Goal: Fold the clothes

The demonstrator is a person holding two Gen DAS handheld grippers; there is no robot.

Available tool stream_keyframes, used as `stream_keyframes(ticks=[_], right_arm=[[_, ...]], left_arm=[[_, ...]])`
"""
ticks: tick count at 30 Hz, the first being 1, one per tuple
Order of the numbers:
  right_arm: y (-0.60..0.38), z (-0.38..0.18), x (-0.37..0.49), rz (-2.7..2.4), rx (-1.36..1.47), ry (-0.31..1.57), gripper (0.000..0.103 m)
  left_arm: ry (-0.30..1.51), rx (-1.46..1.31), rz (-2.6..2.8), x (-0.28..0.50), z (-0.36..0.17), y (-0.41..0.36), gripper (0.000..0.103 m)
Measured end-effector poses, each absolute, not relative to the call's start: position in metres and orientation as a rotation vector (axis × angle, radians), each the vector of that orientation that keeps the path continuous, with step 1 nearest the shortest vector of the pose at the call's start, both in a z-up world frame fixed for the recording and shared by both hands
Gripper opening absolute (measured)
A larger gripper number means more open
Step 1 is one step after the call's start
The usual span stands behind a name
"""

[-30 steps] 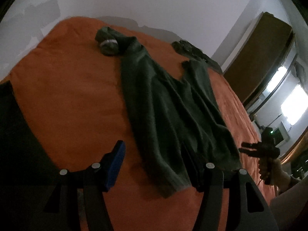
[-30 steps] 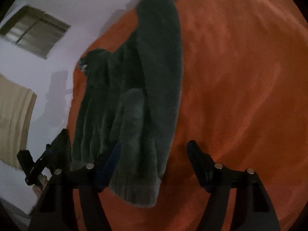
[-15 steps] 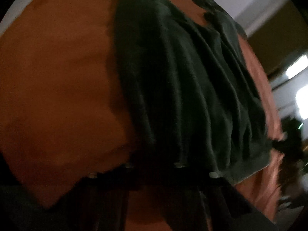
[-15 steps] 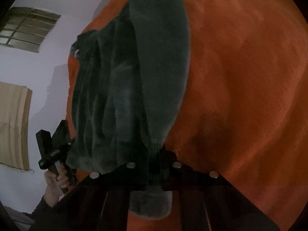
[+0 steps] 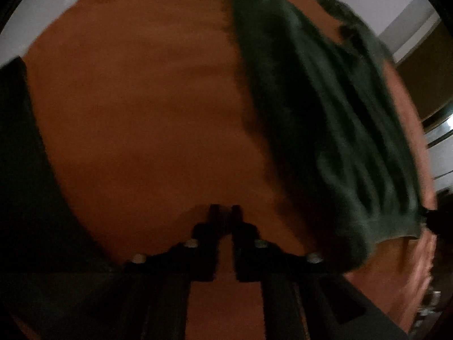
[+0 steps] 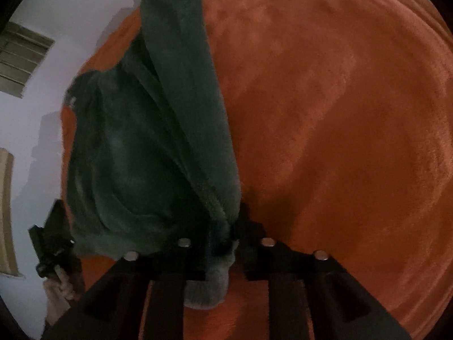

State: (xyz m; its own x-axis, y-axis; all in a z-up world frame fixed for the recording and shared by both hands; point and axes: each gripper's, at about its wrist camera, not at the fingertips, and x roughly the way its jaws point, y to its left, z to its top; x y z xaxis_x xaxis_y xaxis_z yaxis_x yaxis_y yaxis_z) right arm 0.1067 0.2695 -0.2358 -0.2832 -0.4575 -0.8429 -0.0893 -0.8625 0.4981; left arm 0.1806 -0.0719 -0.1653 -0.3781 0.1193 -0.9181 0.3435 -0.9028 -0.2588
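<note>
While pinched by right gripper [image 6: 226, 243], sweater [image 6: 158, 147] trails ahead.

A dark green fleece garment [image 6: 158, 147] stretches from frame top to bottom centre across the orange bed [image 6: 339, 141], its lower hem bunched and lifted.

No text, label, brand, number or sign can be read in either view.
</note>
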Motion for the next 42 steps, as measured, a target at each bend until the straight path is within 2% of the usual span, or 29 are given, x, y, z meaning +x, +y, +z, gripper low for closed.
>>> stream_keyframes(ticks=[1,2,4,12,15,16,17,18,21,26,42], right_arm=[[0.271,-0.233,0.107,-2.238,1.691,-0.684,0.030],[0.270,-0.232,0.108,-2.241,1.679,-0.680,0.037],[0.268,-0.229,0.109,-2.245,1.657,-0.671,0.039],[0.255,-0.236,0.107,-2.185,1.681,-0.676,0.039],[0.257,-0.236,0.109,-2.186,1.678,-0.655,0.038],[0.259,-0.237,0.111,-2.187,1.677,-0.647,0.034],[0.261,-0.235,0.112,-2.195,1.672,-0.635,0.028],[0.263,-0.233,0.113,-2.203,1.668,-0.623,0.025],[0.265,-0.228,0.115,-2.227,1.652,-0.585,0.015],[0.264,-0.221,0.119,-2.272,1.630,-0.528,0.011],[0.258,-0.222,0.121,-2.295,1.633,-0.525,0.011]], left_arm=[[0.677,1.666,-2.435,0.181,-0.164,-0.068,0.041],[0.700,1.677,-2.444,0.178,-0.164,-0.064,0.049],[0.743,1.699,-2.461,0.174,-0.165,-0.055,0.049],[0.594,1.756,-2.486,0.150,-0.167,-0.017,0.049],[0.527,1.753,-2.481,0.142,-0.168,-0.009,0.045],[0.501,1.753,-2.478,0.139,-0.168,-0.006,0.033],[0.480,1.757,-2.479,0.137,-0.168,-0.003,0.014],[0.460,1.763,-2.481,0.135,-0.169,0.001,0.007],[0.374,1.725,-2.485,0.131,-0.166,0.012,0.004],[0.333,1.698,-2.480,0.128,-0.165,0.020,0.002],[0.371,1.708,-2.436,0.116,-0.176,0.017,0.003]])
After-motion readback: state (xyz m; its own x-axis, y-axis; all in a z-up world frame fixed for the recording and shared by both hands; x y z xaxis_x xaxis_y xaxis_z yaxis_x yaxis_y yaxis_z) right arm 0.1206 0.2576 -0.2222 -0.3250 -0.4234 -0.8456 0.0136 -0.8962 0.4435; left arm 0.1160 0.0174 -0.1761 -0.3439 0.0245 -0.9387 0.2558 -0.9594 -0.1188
